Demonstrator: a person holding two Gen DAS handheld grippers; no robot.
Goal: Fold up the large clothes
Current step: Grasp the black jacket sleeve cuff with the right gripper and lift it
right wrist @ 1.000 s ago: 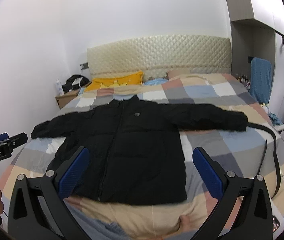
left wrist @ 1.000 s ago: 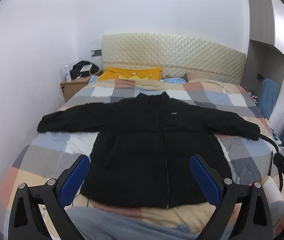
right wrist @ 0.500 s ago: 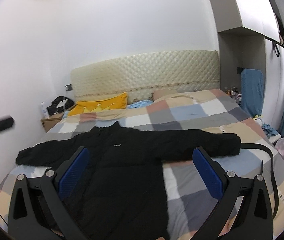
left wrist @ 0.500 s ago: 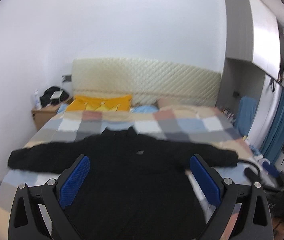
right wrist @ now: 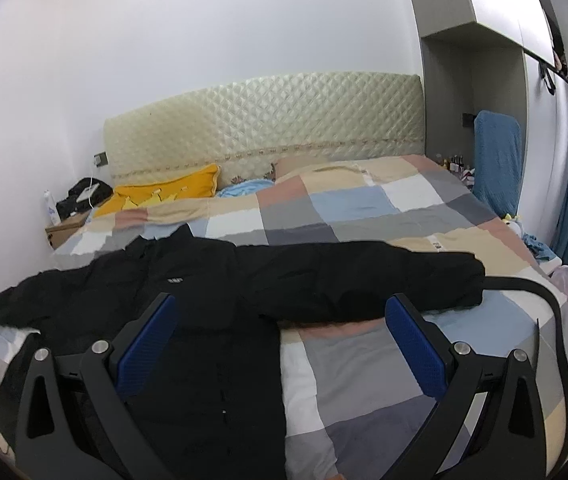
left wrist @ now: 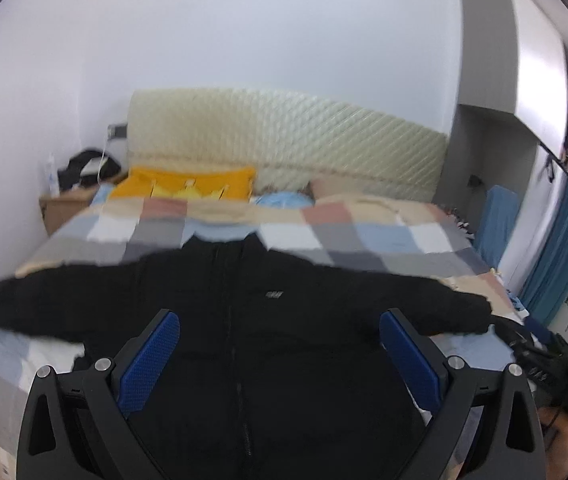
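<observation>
A black padded jacket (left wrist: 252, 320) lies front up on the checked bedspread (left wrist: 323, 236), both sleeves spread out sideways. My left gripper (left wrist: 280, 340) hangs open over its chest, blue pads wide apart, holding nothing. In the right wrist view the same jacket (right wrist: 188, 292) fills the left half, its right sleeve (right wrist: 383, 280) stretched across the bedspread (right wrist: 363, 360). My right gripper (right wrist: 280, 336) stands open above the armpit area, nothing between its fingers. The jacket's hem is hidden below both views.
A black strap (right wrist: 555, 320) curves along the bed's right side. A yellow pillow (left wrist: 188, 188) and quilted headboard (left wrist: 284, 148) are at the far end. A bedside cabinet (left wrist: 64, 208) with a bag stands far left; a blue chair (right wrist: 497, 156) and curtain far right.
Both grippers have moved forward and lower over the bed, so the jacket looms larger. The left view swung from tilted up back toward the jacket. Both stayed open.
</observation>
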